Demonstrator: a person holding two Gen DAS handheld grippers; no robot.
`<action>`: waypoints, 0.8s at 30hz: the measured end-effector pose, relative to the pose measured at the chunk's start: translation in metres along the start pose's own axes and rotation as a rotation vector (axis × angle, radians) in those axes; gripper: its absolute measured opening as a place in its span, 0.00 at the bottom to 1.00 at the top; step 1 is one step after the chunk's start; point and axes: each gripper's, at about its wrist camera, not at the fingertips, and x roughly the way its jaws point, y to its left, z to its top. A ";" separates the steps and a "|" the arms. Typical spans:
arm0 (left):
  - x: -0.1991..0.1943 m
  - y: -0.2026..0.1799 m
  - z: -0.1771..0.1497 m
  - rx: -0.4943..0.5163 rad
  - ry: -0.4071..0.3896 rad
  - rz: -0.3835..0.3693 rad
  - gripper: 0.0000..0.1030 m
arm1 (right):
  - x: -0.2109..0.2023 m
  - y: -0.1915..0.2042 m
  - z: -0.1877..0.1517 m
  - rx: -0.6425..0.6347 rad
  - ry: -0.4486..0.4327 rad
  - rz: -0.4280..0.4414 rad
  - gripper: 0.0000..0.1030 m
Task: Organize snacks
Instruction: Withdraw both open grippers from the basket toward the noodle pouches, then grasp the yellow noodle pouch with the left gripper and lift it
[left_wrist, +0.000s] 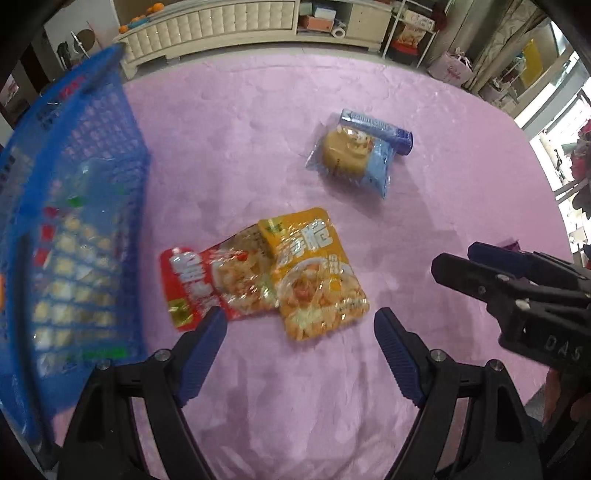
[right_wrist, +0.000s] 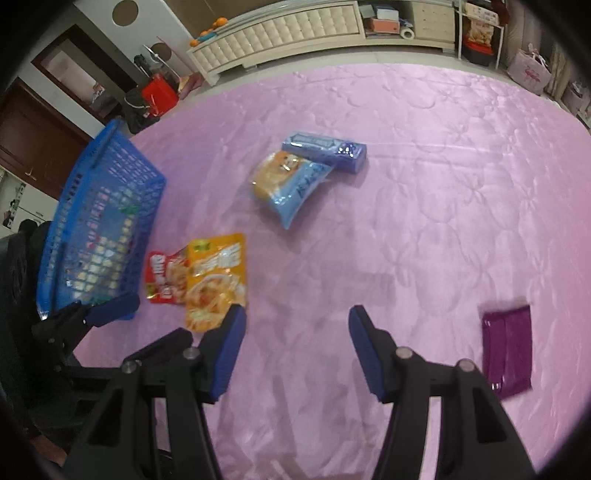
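Note:
On the pink cloth (left_wrist: 280, 122) (right_wrist: 424, 184) lie a yellow snack bag (left_wrist: 317, 273) (right_wrist: 218, 280) overlapping a red snack bag (left_wrist: 207, 284) (right_wrist: 164, 277). Farther back a light-blue cake packet (left_wrist: 354, 158) (right_wrist: 291, 184) leans on a dark-blue box (left_wrist: 376, 127) (right_wrist: 325, 149). A purple packet (right_wrist: 508, 349) lies at the right. My left gripper (left_wrist: 299, 321) hovers open just in front of the yellow and red bags, empty. My right gripper (right_wrist: 295, 314) is open over bare cloth, its left fingertip (right_wrist: 236, 317) beside the yellow bag's corner; it also shows in the left wrist view (left_wrist: 454, 262).
A blue plastic basket (left_wrist: 85, 155) (right_wrist: 107, 173) holding some snacks stands at the left edge of the cloth. A cream cabinet (left_wrist: 221, 26) (right_wrist: 288, 29), shelves and bags line the far wall beyond the cloth.

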 end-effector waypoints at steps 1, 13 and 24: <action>0.007 -0.001 0.004 -0.002 0.009 -0.001 0.78 | 0.000 -0.002 0.001 -0.003 0.001 0.001 0.61; 0.043 -0.018 0.028 -0.028 0.089 0.023 0.78 | 0.004 -0.030 0.003 0.014 -0.004 -0.043 0.61; 0.051 -0.049 0.029 0.021 0.099 0.071 0.80 | -0.018 -0.060 -0.006 0.052 -0.040 -0.046 0.61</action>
